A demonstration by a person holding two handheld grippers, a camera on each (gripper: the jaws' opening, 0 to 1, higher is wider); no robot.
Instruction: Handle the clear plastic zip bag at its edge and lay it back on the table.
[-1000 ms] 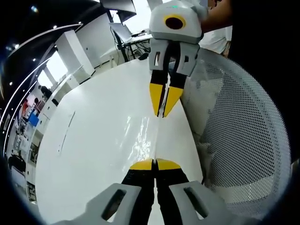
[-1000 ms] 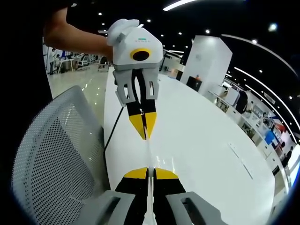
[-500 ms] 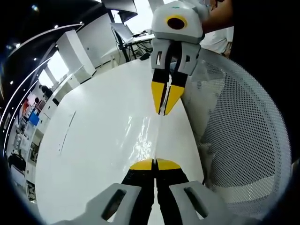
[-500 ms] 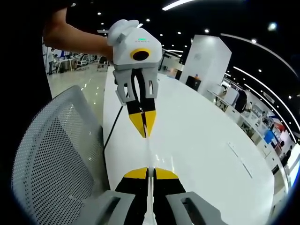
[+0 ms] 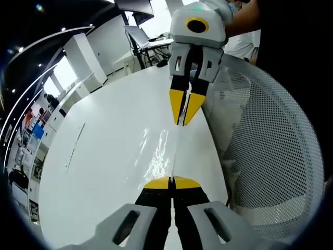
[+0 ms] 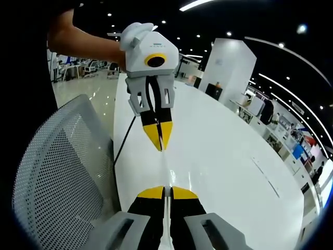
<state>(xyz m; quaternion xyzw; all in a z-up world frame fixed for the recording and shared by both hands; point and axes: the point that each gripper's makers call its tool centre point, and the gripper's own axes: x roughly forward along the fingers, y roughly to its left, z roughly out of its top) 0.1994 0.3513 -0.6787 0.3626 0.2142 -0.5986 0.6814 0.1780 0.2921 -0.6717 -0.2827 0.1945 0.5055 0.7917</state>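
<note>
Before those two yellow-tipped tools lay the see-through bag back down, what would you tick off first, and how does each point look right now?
1. Left tool shut on the clear zip bag's edge: ok, tips closed on it.
2. Right tool shut on the opposite edge: ok, tips closed.
3. Bag held stretched between both tools: ok, a thin straight line runs tip to tip.
4. Bare white table under the bag: ok.
5. Mesh chair out of the way: ok, it stands beside the table edge.
6. Bag zipped closed: cannot tell, too clear and edge-on.
</note>
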